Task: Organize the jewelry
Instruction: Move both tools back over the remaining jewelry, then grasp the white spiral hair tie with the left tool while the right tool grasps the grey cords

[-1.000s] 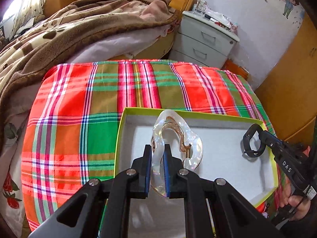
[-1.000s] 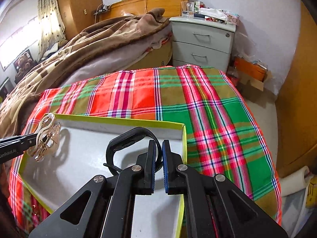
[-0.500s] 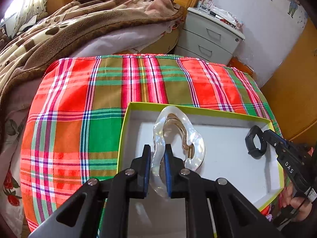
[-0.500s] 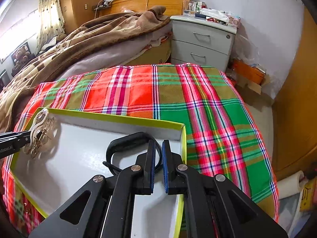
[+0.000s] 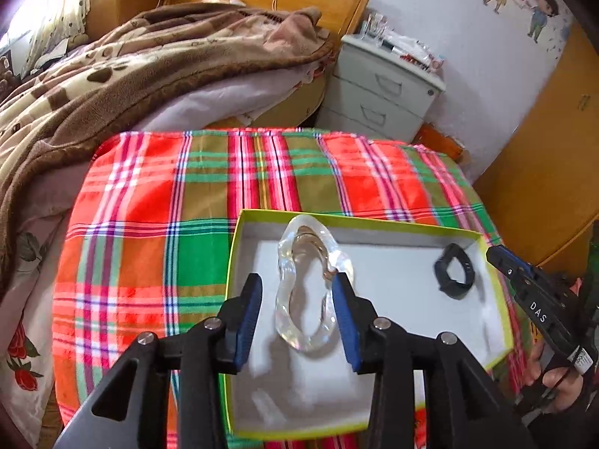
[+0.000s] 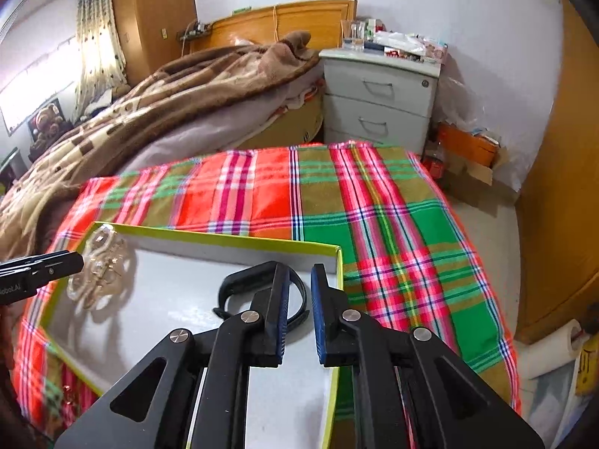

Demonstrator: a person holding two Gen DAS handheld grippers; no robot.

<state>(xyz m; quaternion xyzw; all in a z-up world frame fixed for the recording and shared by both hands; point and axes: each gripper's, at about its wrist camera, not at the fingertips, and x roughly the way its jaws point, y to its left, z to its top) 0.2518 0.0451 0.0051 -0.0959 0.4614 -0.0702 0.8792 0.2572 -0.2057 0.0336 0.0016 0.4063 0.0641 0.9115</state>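
Observation:
A shallow white box with a lime-green rim (image 5: 234, 247) lies on the plaid cloth. A clear wavy hair claw clip (image 5: 299, 321) rests in its left part, between the spread fingers of my open left gripper (image 5: 297, 316). A black wristband (image 5: 455, 275) lies in the box's right corner. In the right wrist view the box rim (image 6: 224, 239) shows, with the wristband (image 6: 243, 284) just ahead of my open right gripper (image 6: 299, 307), partly hidden by its left finger. The clip (image 6: 99, 273) sits at the box's left end beside the left gripper's fingers (image 6: 45, 265).
The plaid cloth (image 5: 149, 224) covers the table. A bed with a brown blanket (image 5: 112, 75) lies behind it on the left. A grey drawer cabinet (image 5: 382, 93) stands at the back. A wooden wardrobe (image 5: 543, 149) is on the right.
Both grippers have opened. The clear clip has been let go and rests in the box. The black wristband has been let go and lies in the box's right corner.

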